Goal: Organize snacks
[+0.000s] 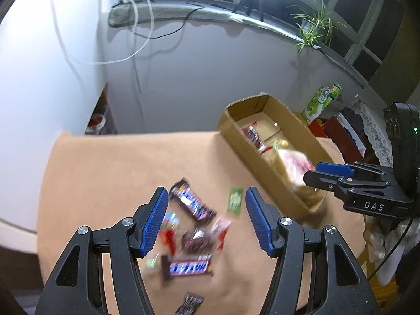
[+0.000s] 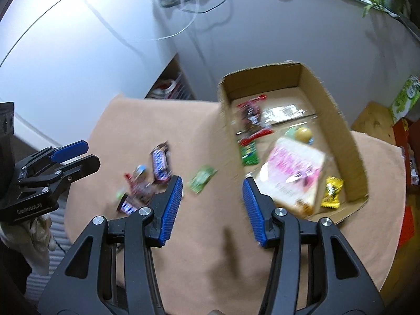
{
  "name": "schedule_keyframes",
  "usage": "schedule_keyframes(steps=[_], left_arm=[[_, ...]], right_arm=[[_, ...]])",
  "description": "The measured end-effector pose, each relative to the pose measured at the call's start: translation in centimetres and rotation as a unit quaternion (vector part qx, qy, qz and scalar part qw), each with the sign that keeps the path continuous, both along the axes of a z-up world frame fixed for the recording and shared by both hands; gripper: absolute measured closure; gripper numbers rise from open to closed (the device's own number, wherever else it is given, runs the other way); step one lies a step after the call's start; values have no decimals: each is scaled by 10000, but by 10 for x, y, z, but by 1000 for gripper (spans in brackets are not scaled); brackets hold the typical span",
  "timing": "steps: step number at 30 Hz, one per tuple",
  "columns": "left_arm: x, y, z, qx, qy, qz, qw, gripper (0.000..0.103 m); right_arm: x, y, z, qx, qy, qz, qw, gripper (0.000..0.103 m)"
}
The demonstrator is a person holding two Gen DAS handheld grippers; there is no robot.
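Both grippers hang empty over the tan bench (image 1: pixel 105 162): the left gripper (image 1: pixel 206 223) gapes above a loose heap of snack bars (image 1: pixel 191 204), the right gripper (image 2: pixel 212 207) gapes just left of the cardboard box (image 2: pixel 349 141). A green packet (image 2: pixel 201 178) lies between heap and box. Farther right, inside the box, sit a pink bag (image 2: pixel 294 168) and a yellow packet (image 2: pixel 332 193).

So the table (image 1: pixel 105 162) has a tan cloth top. An open cardboard box (image 2: pixel 349 141) sits on it at the far right corner. Left of the box lies a loose green packet (image 2: pixel 202 178), then further left a blurry scatter of candy bars (image 1: pixel 190 204).
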State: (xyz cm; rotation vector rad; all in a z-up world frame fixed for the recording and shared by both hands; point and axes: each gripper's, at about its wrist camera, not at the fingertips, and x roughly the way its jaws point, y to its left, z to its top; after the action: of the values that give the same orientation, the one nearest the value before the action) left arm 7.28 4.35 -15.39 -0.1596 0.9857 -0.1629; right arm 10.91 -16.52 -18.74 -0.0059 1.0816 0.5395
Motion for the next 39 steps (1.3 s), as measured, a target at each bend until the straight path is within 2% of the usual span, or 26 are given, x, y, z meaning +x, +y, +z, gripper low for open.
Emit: schedule_keyframes(steps=[5, 9, 14, 17, 19, 24, 31, 39], left_arm=[[-34, 19, -11, -24, 144, 142, 9998, 42], [-59, 29, -25, -63, 331, 247, 9991, 42], [-89, 32, -46, -161, 550, 277, 9980, 45], [-101, 24, -60, -126, 675, 93, 9976, 52], [-108, 19, -68, -100, 743, -33, 9972, 57], [-113, 10, -83, -47, 768, -233, 9968, 58], [-116, 10, -100, -189, 858, -262, 9958, 59], [-116, 7, -109, -172, 889, -332, 9953, 59]], right_arm=[[-22, 26, -7, -123, 14, 571, 9983, 53], [-39, 54, -17, -305, -33, 1188, 9924, 53], [-56, 88, -33, -604, -44, 1918, 9796, 53], [-66, 109, -42, -803, -77, 2406, 9673, 61], [-69, 120, -48, -907, -54, 2589, 9616, 62], [-69, 138, -55, -959, 31, 2875, 9530, 62], [-66, 163, -70, -1081, 153, 3221, 9404, 62], [-63, 185, -90, -1232, 305, 3391, 9321, 62]])
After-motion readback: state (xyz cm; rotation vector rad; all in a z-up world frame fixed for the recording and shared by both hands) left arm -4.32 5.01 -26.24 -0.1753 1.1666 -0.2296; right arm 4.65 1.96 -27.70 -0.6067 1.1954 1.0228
